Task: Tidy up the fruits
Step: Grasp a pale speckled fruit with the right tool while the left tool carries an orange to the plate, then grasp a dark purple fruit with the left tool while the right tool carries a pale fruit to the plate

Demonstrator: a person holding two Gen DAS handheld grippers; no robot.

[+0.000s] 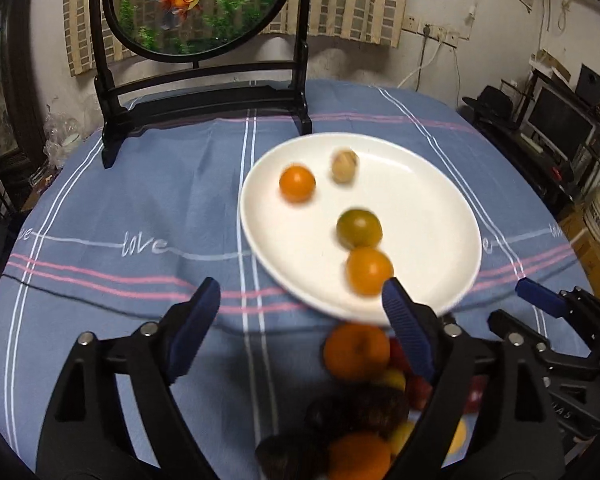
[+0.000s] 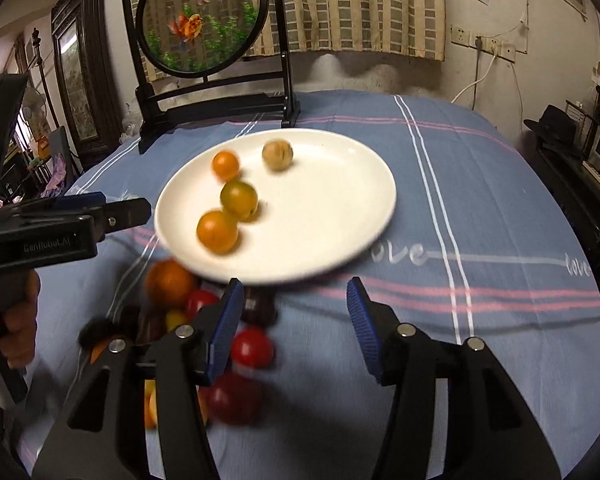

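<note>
A white plate (image 1: 420, 200) (image 2: 320, 208) lies on the blue cloth. On it are two small oranges (image 1: 297, 183) (image 1: 369, 271), a green-orange fruit (image 1: 359, 228) and a tan walnut-like ball (image 1: 344, 165). In front of the plate is a blurred heap of fruit with a big orange (image 1: 356, 350) (image 2: 170, 282), red fruits (image 2: 252, 347) and dark ones (image 1: 358, 406). My left gripper (image 1: 300, 292) is open above the heap's far edge, holding nothing. My right gripper (image 2: 295, 292) is open too, just right of the heap, with only cloth between its fingers.
A round goldfish screen on a black stand (image 1: 204, 92) (image 2: 216, 100) stands at the back of the table. The blue striped tablecloth (image 1: 140, 208) spreads left and right of the plate. A person's hand (image 2: 20, 320) grips the left tool. A dark cabinet with a monitor (image 1: 560, 128) stands beyond the right edge.
</note>
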